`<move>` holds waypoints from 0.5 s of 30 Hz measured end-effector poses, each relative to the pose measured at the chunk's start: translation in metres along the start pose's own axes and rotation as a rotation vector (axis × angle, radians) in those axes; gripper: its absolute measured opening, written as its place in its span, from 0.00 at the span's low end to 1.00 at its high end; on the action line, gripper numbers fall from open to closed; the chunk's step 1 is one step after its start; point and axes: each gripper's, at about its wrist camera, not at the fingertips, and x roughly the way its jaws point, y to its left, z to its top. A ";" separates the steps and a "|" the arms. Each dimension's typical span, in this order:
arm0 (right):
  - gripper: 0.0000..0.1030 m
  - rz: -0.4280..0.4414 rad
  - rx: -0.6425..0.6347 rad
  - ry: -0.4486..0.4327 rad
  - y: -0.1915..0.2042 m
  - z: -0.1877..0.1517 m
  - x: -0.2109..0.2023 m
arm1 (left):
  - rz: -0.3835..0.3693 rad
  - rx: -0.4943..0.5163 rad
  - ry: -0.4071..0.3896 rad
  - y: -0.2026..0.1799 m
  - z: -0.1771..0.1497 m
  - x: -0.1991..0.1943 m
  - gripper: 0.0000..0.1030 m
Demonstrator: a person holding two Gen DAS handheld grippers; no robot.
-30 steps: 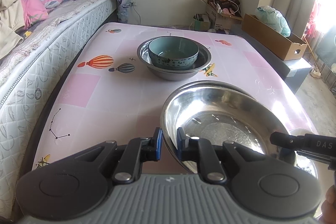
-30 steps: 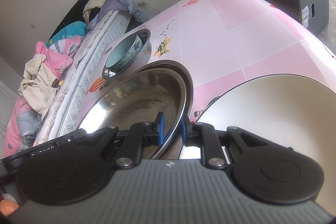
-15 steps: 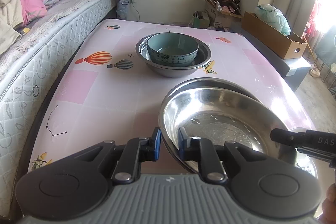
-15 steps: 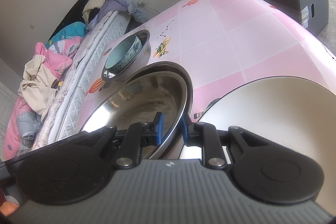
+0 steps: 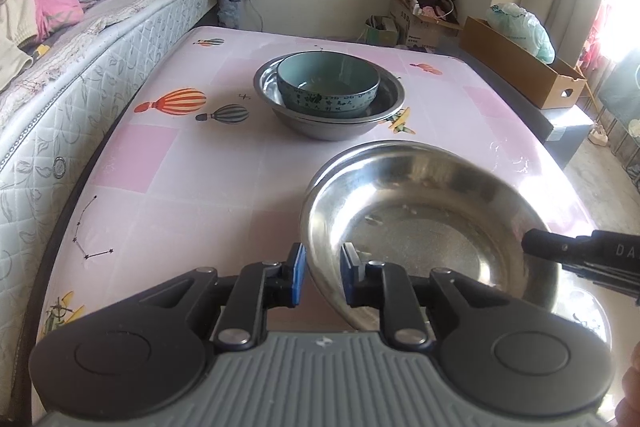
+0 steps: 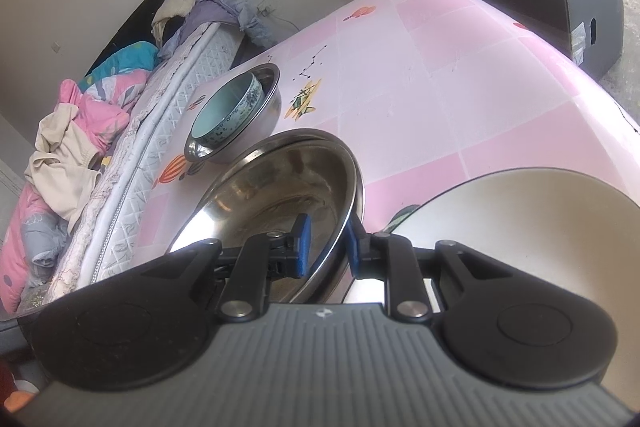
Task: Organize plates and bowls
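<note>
L gripper (image 5: 322, 277) pinching near rim of steel basin (image 5: 432, 223), lifted over pink table (image 5: 192, 187) | R gripper (image 6: 326, 247) pinching opposite rim | teal bowl (image 5: 328, 85) nested in 2nd steel basin (image 5: 384, 109), table centre

Right gripper (image 6: 325, 245) apparently pinches steel bowl (image 6: 280, 195) rim.

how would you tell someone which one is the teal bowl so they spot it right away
Start at the pink table beside the bed. Toward its far end sits a steel basin, and the teal bowl is nested inside it. It is the only glazed ceramic piece, with dark characters round its outside; the other bowls nearby are bare metal.
</note>
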 end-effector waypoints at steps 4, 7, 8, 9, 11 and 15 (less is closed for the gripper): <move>0.18 -0.005 -0.003 -0.005 0.001 0.002 0.003 | -0.005 0.013 -0.022 -0.004 0.001 -0.003 0.22; 0.18 -0.010 -0.009 -0.007 0.003 0.003 0.005 | -0.006 0.012 -0.033 -0.004 0.001 -0.006 0.23; 0.18 -0.016 -0.014 -0.009 0.004 0.003 0.005 | -0.004 0.011 -0.038 -0.003 0.001 -0.008 0.23; 0.19 -0.021 -0.017 -0.012 0.004 0.003 0.005 | 0.000 0.010 -0.044 -0.002 0.001 -0.009 0.24; 0.19 -0.028 -0.018 -0.017 0.004 0.003 0.004 | 0.008 0.007 -0.052 0.001 0.001 -0.011 0.26; 0.21 -0.039 -0.009 -0.030 0.001 0.002 0.002 | 0.018 0.004 -0.043 0.005 -0.001 -0.011 0.27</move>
